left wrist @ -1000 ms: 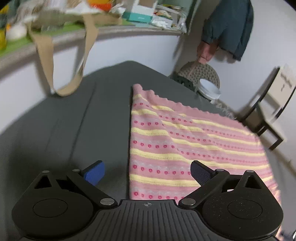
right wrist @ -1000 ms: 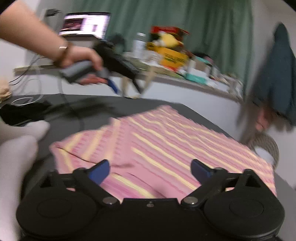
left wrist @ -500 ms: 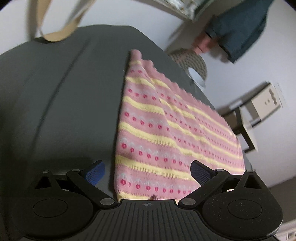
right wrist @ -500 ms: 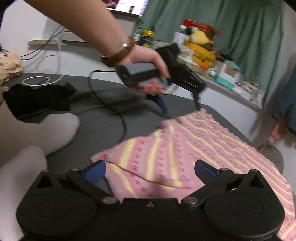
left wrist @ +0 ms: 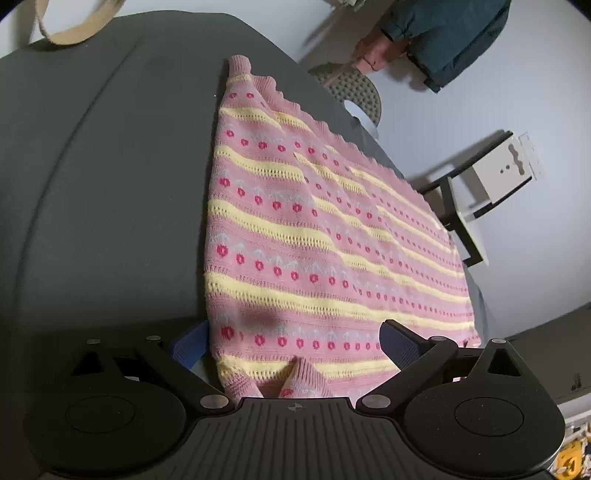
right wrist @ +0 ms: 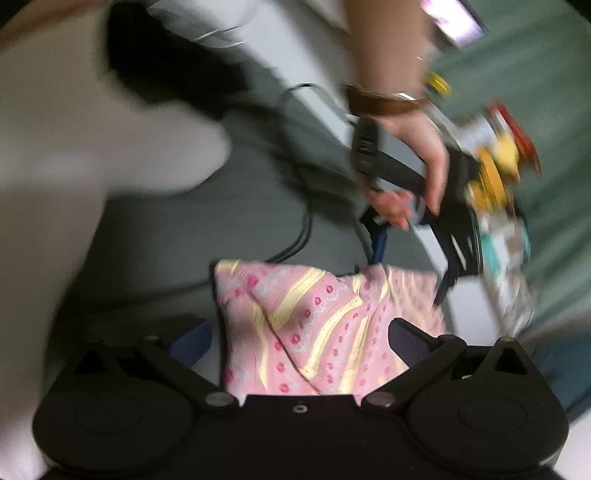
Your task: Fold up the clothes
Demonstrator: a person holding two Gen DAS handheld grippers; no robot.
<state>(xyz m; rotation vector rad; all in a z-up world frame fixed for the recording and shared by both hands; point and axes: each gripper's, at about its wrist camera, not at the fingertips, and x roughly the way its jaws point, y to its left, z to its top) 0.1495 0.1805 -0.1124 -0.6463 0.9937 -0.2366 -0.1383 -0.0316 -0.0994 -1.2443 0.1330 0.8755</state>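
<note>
A pink knit garment (left wrist: 314, 236) with yellow stripes and red dots lies spread on the dark grey surface (left wrist: 103, 192). My left gripper (left wrist: 293, 341) is open and low over its near edge, where the cloth bunches up between the two blue-padded fingers. The right wrist view is blurred. There a folded corner of the garment (right wrist: 314, 325) sits between the fingers of my open right gripper (right wrist: 299, 339). Beyond it, a hand (right wrist: 417, 166) holds the left gripper (right wrist: 410, 266), whose tips meet the garment's far edge.
A tan bag strap (left wrist: 74, 29) hangs at the far left edge. A teal jacket (left wrist: 443, 37), a woven stool (left wrist: 354, 92) and a white chair (left wrist: 495, 177) stand past the surface's right side. A white sock (right wrist: 110, 155) and a black cable (right wrist: 306, 221) lie to my left.
Both grippers have dropped down onto the garment, so cloth now lies between each pair of open fingers. The right view has swung sharply and is blurred.
</note>
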